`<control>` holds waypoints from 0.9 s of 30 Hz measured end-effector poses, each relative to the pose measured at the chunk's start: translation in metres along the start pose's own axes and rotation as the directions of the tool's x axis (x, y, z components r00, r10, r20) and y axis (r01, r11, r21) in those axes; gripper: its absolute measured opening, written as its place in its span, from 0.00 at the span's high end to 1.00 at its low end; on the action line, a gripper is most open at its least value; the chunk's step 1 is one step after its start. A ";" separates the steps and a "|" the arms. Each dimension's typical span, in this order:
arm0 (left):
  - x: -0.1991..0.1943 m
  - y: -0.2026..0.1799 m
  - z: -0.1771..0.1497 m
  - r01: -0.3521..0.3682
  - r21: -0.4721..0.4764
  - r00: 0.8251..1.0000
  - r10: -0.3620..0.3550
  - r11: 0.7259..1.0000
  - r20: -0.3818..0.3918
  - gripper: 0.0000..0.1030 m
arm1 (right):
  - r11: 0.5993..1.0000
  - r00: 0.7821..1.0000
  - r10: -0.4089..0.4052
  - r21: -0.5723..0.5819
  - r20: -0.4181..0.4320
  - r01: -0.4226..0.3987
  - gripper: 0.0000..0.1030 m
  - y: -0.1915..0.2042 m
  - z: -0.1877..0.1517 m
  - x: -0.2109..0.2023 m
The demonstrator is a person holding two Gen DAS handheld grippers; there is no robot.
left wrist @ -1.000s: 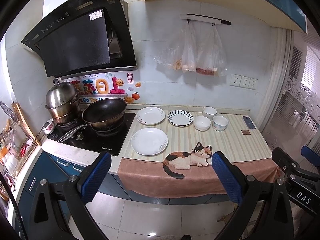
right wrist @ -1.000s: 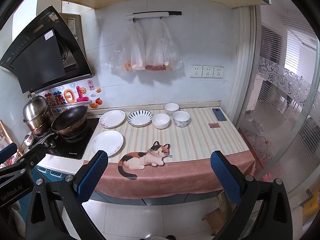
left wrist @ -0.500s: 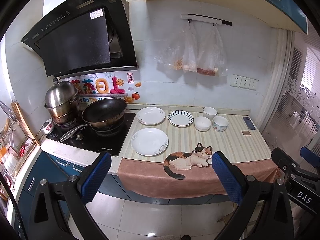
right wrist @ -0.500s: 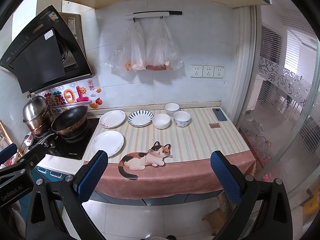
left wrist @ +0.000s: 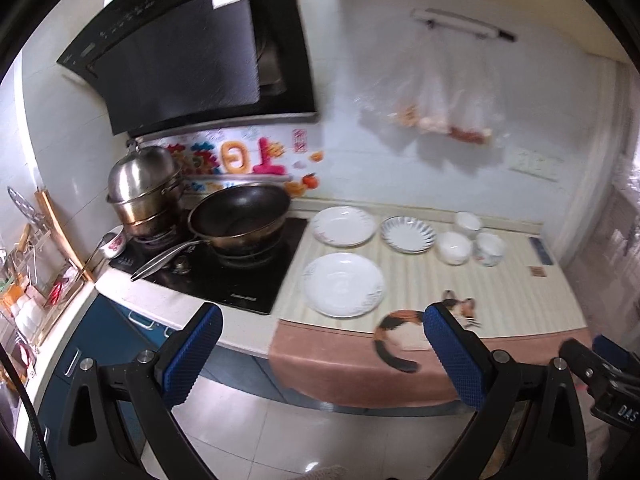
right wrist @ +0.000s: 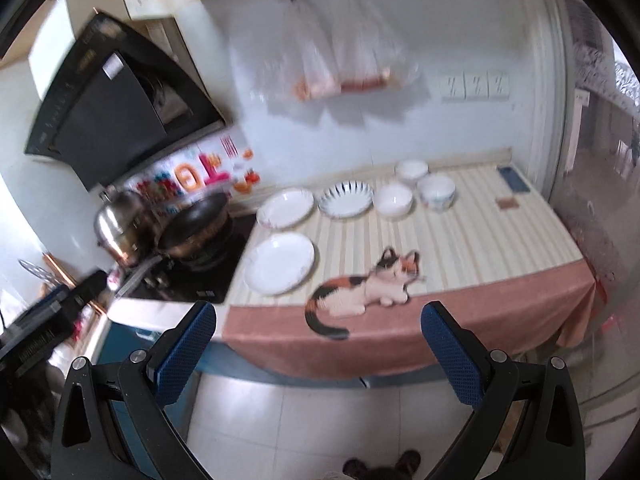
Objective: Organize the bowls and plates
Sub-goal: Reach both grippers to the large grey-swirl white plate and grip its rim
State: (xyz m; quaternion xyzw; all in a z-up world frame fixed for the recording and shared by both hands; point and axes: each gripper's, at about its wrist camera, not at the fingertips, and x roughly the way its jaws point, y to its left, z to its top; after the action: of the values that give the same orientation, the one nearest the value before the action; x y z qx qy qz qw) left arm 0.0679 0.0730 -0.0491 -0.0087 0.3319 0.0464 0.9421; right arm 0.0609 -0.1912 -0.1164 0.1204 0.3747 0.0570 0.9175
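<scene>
Nothing has yet been gathered: three plates and three bowls are laid out singly on the striped cloth (right wrist: 480, 236) of the counter, and both claws are held out over the floor, well apart from them. The left gripper (left wrist: 320, 354) is spread wide with nothing between its blue pads, and the right gripper (right wrist: 318, 350) is likewise spread and empty. In the right view, the near white plate (right wrist: 280, 263) is seen at about 11 o'clock from the claw, just beside the stove (right wrist: 208, 268); behind it, at about 12 o'clock, lie a second white plate (right wrist: 285, 207) and a blue-striped plate (right wrist: 346, 199), close together but apart. The bowls are grouped further right, at about 1 o'clock: a plain white bowl (right wrist: 395, 201), a patterned bowl (right wrist: 436, 191) and a third bowl (right wrist: 411, 169) at the back near the wall. The step in hand is judged to be the approach. The near plate would best be reached first, since it lies closest to the counter edge. A plate lying flat is probably hard to pinch from above, so its rim should be met low and from the side, one pad slipped under the lip. The wok (left wrist: 240, 216) and its long handle should be given room by the left claw.
</scene>
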 end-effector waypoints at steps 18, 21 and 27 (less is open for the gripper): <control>0.307 0.018 0.010 -0.117 -0.019 0.913 0.100 0.993 -0.396 0.00 | 0.995 0.936 0.101 0.048 -0.338 -0.090 0.00 -0.018 0.050 0.341; 0.354 0.014 0.006 -0.102 -0.015 0.886 0.084 0.995 -0.456 0.00 | 0.988 0.901 0.152 0.051 -0.405 -0.144 0.00 -0.019 0.059 0.404; 0.433 0.023 -0.002 -0.072 -0.056 0.822 0.028 0.996 -0.569 0.02 | 0.977 0.844 0.193 0.016 -0.501 -0.214 0.02 -0.010 0.071 0.503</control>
State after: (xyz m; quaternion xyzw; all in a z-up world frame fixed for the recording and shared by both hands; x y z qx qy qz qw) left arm 0.4008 0.1309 -0.3214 -0.0487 0.5951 0.0787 0.7983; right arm 0.4691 -0.1154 -0.4086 0.1221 0.5832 0.1906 0.7802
